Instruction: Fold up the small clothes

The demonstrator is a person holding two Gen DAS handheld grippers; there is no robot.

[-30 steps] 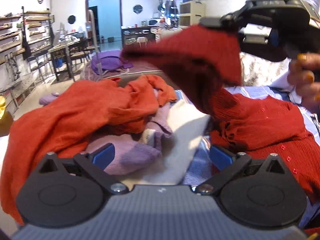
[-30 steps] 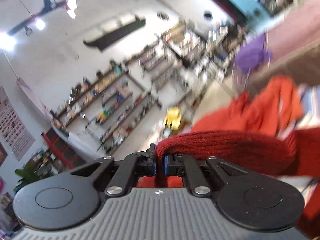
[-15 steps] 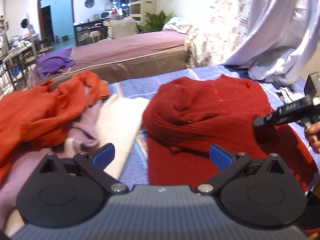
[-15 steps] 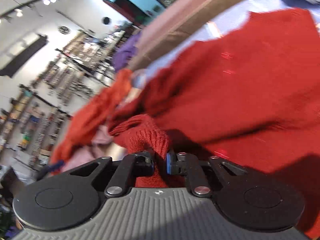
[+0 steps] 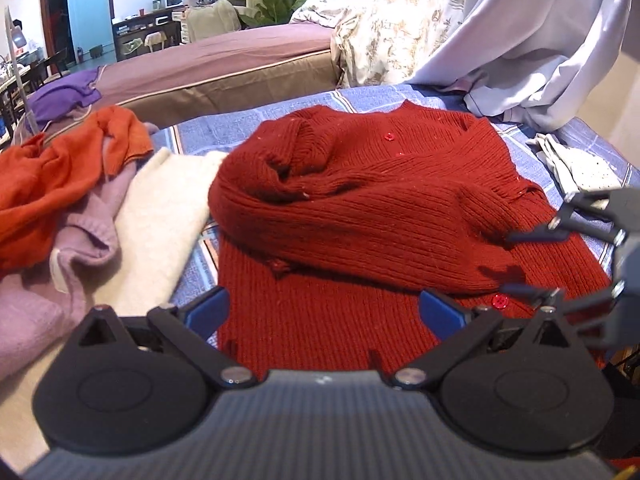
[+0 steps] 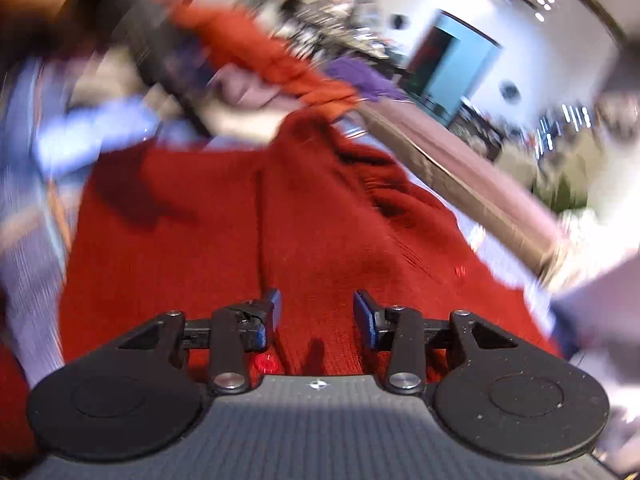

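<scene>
A dark red knitted cardigan [image 5: 380, 216] with red buttons lies on the blue striped bedcover [image 5: 224, 132], one sleeve folded across its body. My left gripper [image 5: 324, 308] is open and empty, just above the cardigan's near hem. My right gripper [image 5: 520, 264] shows at the right of the left wrist view, open, its tips at the folded sleeve's end. In the blurred right wrist view the right gripper [image 6: 316, 312] is open over the cardigan [image 6: 312, 216], holding nothing.
A pile of clothes lies left of the cardigan: an orange garment [image 5: 52, 168], a lilac one [image 5: 84, 228] and a white one [image 5: 160, 216]. A small white cloth [image 5: 576, 168] lies at the right. A pale sheet [image 5: 532, 40] hangs behind. Another bed [image 5: 216, 64] stands beyond.
My right gripper carried the red sleeve across the cardigan, laid it down and opened. My left gripper stayed open and swung right, from the clothes pile to the cardigan.
</scene>
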